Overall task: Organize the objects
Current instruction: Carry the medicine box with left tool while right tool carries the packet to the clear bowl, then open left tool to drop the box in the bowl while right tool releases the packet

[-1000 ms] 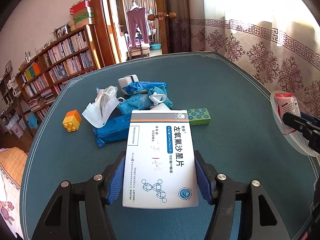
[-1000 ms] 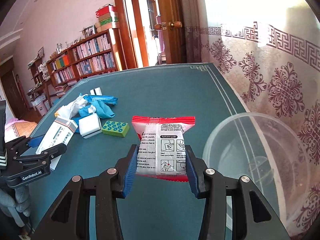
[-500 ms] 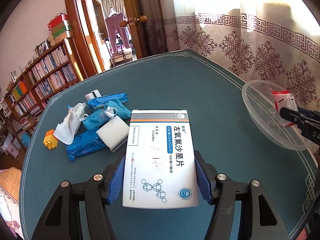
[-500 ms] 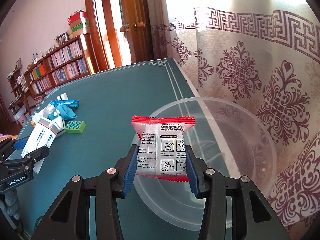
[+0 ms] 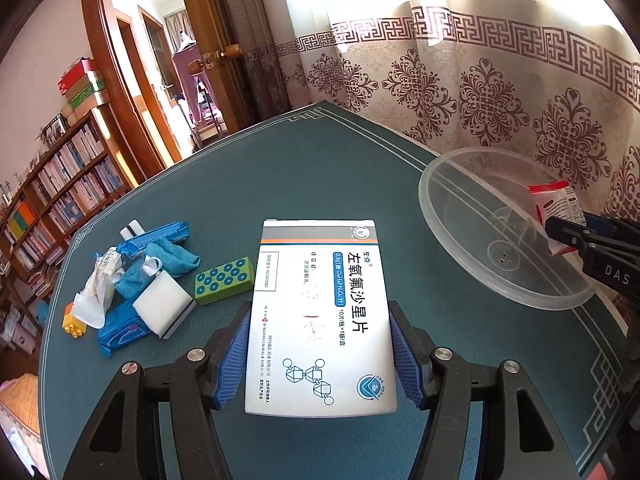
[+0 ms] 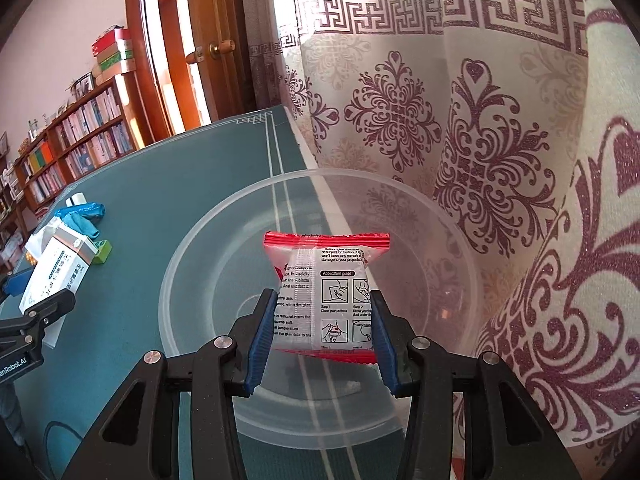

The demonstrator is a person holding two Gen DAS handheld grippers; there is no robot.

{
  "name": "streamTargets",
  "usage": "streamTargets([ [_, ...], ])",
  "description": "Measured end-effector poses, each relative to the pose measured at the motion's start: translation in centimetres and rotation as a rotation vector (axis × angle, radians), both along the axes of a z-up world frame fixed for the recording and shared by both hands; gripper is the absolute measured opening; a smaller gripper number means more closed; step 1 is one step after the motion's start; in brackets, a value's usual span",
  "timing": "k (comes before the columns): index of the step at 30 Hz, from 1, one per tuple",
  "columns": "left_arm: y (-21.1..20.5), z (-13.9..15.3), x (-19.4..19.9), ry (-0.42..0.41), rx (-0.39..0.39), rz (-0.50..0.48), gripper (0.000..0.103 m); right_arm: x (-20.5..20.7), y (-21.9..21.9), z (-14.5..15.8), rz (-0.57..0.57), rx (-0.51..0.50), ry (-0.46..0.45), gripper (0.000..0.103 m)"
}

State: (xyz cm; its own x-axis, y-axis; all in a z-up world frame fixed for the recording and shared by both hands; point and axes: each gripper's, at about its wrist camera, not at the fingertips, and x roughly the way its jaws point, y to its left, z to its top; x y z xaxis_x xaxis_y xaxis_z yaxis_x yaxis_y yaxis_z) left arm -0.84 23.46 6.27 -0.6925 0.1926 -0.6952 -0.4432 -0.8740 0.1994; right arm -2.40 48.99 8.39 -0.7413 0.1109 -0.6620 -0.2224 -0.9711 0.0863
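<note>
Now R gripper [image 6: 320, 328] clamps red packet [image 6: 326, 288] over clear bowl [image 6: 192, 248]; L gripper [image 5: 318, 354] clamps medicine box [image 5: 320, 312] above table [image 5: 280, 184].

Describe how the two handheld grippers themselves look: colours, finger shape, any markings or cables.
Both the left gripper and the right gripper are matte black, with angular fingers with triangular cut-outs, silver round screws and ribbed blue pads. White lettering shows on their sides: "GenRobot.AI" partly on the left, "DAS" on the right. A thin dark cable trails below the left one.

Teal worktop [image 5: 304, 184] with pale border line. Sunlit patterned curtain [image 5: 480, 80] from 12 to 3 o'clock. Open wooden door [image 5: 228, 40] at 11. Full bookshelf [image 5: 64, 184] at 9, pale wall [image 5: 36, 60] above.
</note>
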Motion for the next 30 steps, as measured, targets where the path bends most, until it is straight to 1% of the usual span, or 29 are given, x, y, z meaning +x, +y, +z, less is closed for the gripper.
streamTargets([
  [3, 1.6, 0.2, 0.2, 0.004, 0.000, -0.036, 0.066, 0.4, 0.6, 0.0, -0.019, -0.006, 0.001, 0.047],
  [6, 3.2, 0.5, 0.2, -0.001, 0.023, -0.082, 0.066, 0.8, 1.3, 0.0, -0.038, -0.012, 0.004, 0.047],
  [13, 6.6, 0.6, -0.6, -0.079, 0.109, -0.194, 0.066, 1.3, 1.9, -0.2, -0.045, -0.023, 0.005, 0.047],
  [19, 8.1, 0.9, -1.8, -0.138, 0.194, -0.243, 0.067, 1.3, 1.2, -0.2, -0.034, 0.010, 0.012, 0.047],
  [21, 8.3, 1.2, -2.4, -0.149, 0.231, -0.248, 0.071, 1.3, 1.0, -0.3, -0.030, 0.012, 0.010, 0.048],
  [22, 8.3, 1.4, -2.6, -0.153, 0.250, -0.248, 0.080, 1.3, 0.9, -0.3, -0.028, 0.010, 0.009, 0.048],
  [23, 8.0, 1.5, -2.8, -0.155, 0.270, -0.242, 0.087, 1.2, 0.9, -0.4, -0.026, 0.009, 0.009, 0.048],
  [25, 7.3, 1.8, -3.0, -0.149, 0.299, -0.225, 0.089, 1.2, 0.8, -0.4, -0.023, 0.005, 0.011, 0.049],
  [30, 5.9, 1.7, -3.6, -0.138, 0.288, -0.166, 0.089, 1.2, 0.4, -0.2, -0.012, 0.012, 0.027, 0.050],
])
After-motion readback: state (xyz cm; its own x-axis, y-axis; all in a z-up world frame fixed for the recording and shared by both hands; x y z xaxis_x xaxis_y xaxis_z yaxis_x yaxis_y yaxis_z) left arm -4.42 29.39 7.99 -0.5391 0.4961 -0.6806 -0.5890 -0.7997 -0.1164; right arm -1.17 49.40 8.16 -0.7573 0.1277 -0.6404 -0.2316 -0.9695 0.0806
